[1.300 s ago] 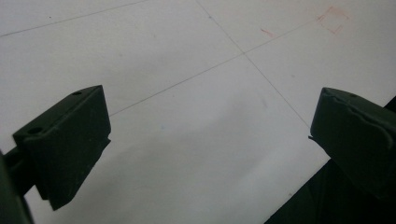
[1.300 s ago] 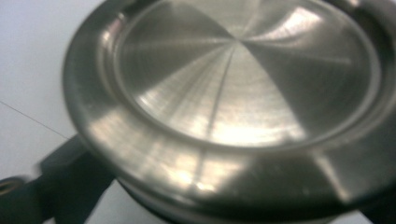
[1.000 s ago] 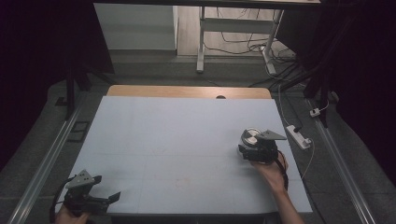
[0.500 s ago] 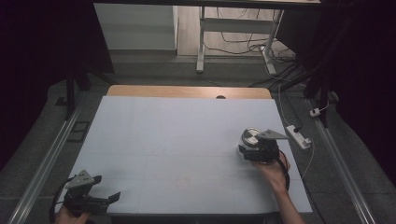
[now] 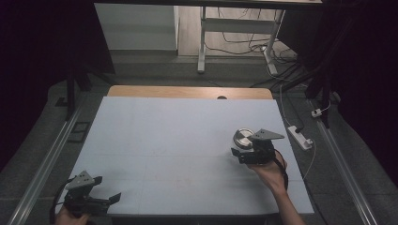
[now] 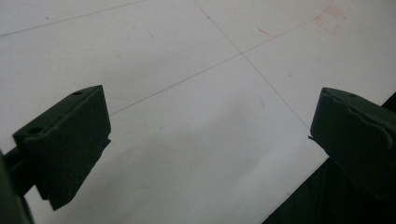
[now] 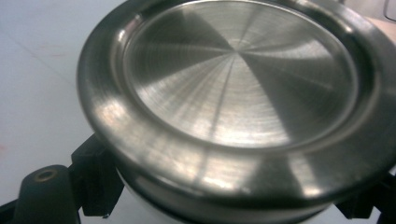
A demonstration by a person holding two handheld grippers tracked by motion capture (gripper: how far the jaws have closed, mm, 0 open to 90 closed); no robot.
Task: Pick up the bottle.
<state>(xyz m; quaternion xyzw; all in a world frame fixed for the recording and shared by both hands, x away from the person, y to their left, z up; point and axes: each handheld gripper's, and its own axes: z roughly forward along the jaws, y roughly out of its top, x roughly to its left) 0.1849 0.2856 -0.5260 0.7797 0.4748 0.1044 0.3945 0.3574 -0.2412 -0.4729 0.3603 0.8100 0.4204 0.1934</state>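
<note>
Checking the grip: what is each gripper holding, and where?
Right gripper clamps the round steel lid by its lower body, under the rim; left gripper holds nothing.

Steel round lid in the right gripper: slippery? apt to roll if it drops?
Probably slick: the steel lid is brushed, shiny metal, and the right gripper clamps only its rim. Looks rigid. Round and flat, so it would likely settle flat, though it could roll on edge.

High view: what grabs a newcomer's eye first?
The shiny round metal dish, gripped by the right gripper at the right of the pale table; close up, its brushed top gleams. At the near left corner the left gripper waits, jaws open and empty.
</note>
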